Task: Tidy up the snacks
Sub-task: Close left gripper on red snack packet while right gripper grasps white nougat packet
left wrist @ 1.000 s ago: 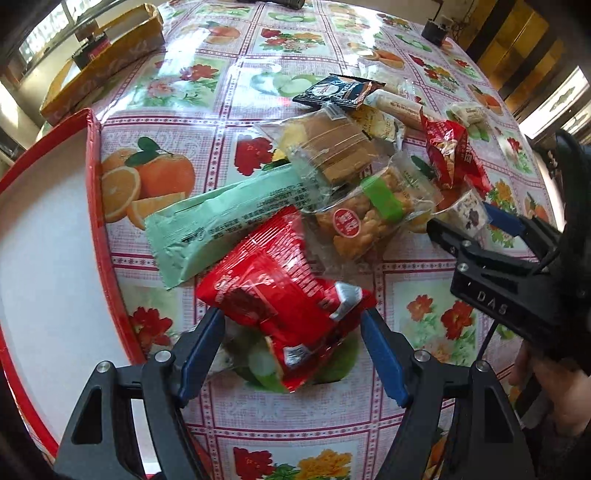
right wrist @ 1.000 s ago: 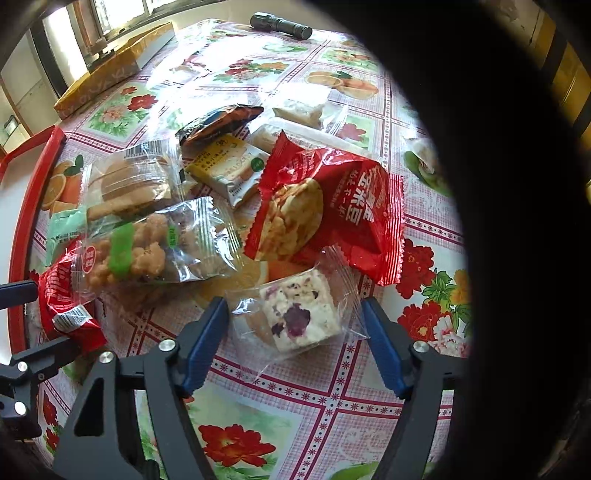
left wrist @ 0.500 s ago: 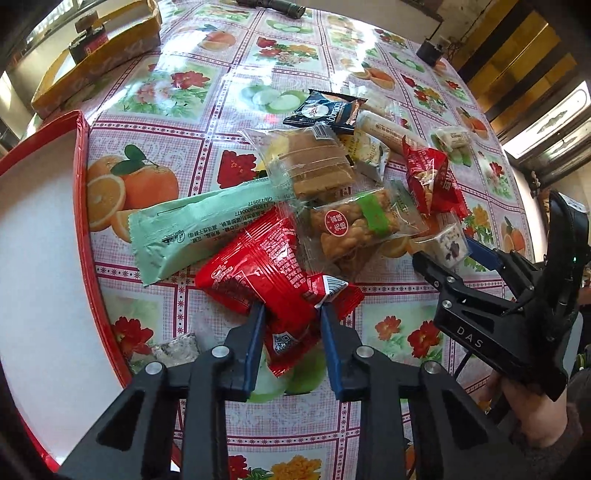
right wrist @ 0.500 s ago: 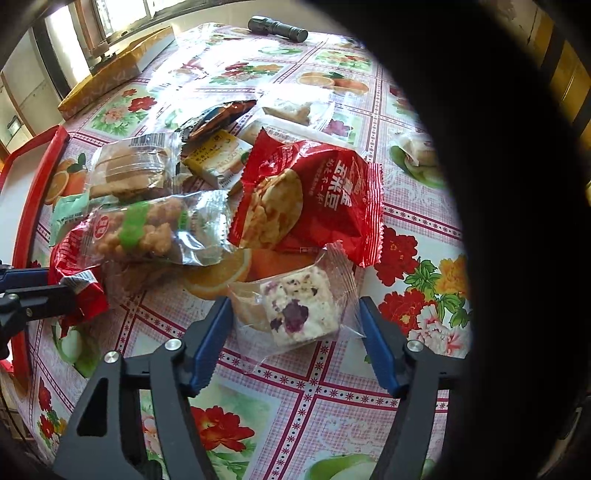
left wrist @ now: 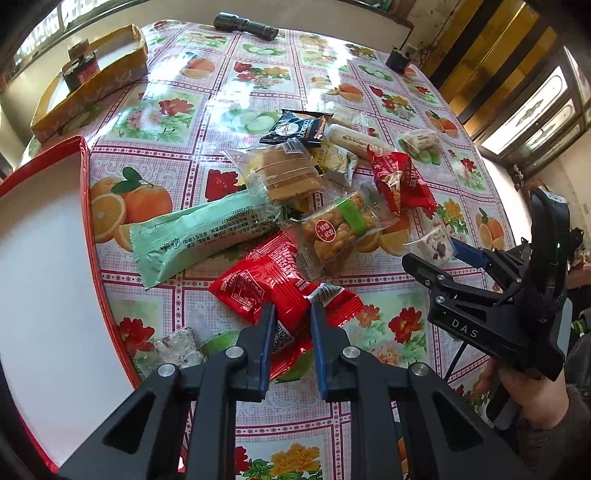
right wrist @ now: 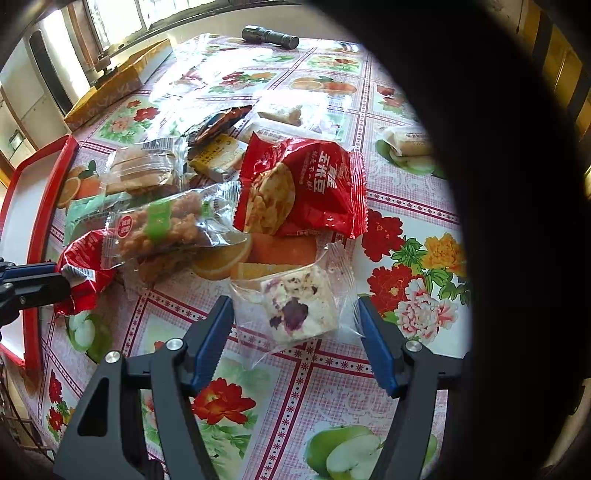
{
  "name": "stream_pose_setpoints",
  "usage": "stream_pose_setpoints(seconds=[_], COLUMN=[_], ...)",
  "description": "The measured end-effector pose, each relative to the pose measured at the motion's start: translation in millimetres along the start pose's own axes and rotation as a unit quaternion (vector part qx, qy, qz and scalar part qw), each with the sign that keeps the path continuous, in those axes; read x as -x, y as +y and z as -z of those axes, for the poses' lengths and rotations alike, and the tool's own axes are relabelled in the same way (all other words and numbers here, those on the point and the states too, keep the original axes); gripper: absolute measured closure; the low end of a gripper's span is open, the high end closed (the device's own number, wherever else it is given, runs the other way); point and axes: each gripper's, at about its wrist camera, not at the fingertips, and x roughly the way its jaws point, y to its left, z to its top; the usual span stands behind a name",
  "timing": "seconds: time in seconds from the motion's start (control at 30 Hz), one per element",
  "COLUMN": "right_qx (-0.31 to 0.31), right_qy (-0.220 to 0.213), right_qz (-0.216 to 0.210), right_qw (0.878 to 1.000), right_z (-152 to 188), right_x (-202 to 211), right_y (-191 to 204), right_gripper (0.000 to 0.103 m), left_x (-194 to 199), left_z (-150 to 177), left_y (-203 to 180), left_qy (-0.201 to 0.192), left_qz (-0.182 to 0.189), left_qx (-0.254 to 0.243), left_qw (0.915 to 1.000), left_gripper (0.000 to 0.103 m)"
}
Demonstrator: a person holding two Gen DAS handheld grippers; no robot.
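Note:
A pile of wrapped snacks lies on the fruit-print tablecloth. My left gripper (left wrist: 291, 317) is shut on the near end of a red foil snack packet (left wrist: 258, 284), also seen in the right wrist view (right wrist: 79, 269). My right gripper (right wrist: 295, 325) is open, its blue fingers either side of a clear-wrapped white nougat square (right wrist: 299, 302), which also shows in the left wrist view (left wrist: 430, 242). A red-rimmed white tray (left wrist: 86, 206) lies at the left. Behind are a long pale green packet (left wrist: 199, 236), a clear pack of fried bites (left wrist: 343, 229) and a red cracker bag (right wrist: 306, 184).
A clear-wrapped cake slice pack (left wrist: 280, 173), a black packet (left wrist: 295, 129) and small wrapped rolls (left wrist: 421, 140) lie further back. A yellow box (left wrist: 88, 88) stands far left, a black flashlight (left wrist: 245, 26) at the far edge. Another nougat square (left wrist: 177, 343) lies by the tray rim.
My left gripper went from open around the red packet to shut on its end and has drawn back and up a little. My right gripper stays open around the nougat, slightly closer.

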Motion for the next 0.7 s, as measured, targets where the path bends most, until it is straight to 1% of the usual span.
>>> stream_pose_setpoints(seconds=[0.1,0.2,0.3,0.33,0.47,0.5,0.53,0.6,0.67,0.7], right_qx=[-0.003,-0.004,-0.005,-0.004,-0.008,-0.005,-0.002,-0.003,0.001,0.003], right_qy=[-0.003,-0.004,-0.002,-0.002,0.000,-0.002,-0.004,-0.006,-0.007,-0.007], right_qz=[-0.003,-0.003,-0.008,-0.011,-0.020,-0.019,-0.016,-0.020,-0.020,-0.017], right_qw=[1.000,1.000,1.000,1.000,1.000,1.000,1.000,1.000,1.000,1.000], right_z=[1,4,7,8,13,14,14,13,12,11], right_x=[4,6,8,9,14,15,17,20,22,22], right_y=[-1,-2,-2,-3,-3,-2,-1,0,1,1], right_gripper=[0.035,0.035,0.035,0.035,0.037,0.037,0.037,0.037,0.037,0.037], left_x=[-4,-6,-3,-1,5,8,11,18,20,17], left_z=[6,10,14,14,18,18,19,19,18,17], left_y=[1,1,2,1,-6,-7,-8,-8,-8,-6], left_qy=[0.010,0.009,0.010,0.007,-0.003,-0.006,-0.010,-0.017,-0.025,-0.017], left_qz=[0.002,-0.006,0.003,0.009,0.012,0.015,0.016,0.015,-0.002,-0.001], left_qx=[-0.002,-0.007,-0.005,-0.010,-0.025,-0.029,-0.032,-0.038,-0.047,-0.044], left_qw=[0.9999,0.9999,0.9999,0.9999,0.9996,0.9995,0.9993,0.9990,0.9986,0.9989], left_gripper=[0.086,0.086,0.086,0.086,0.086,0.088,0.103,0.103,0.103,0.103])
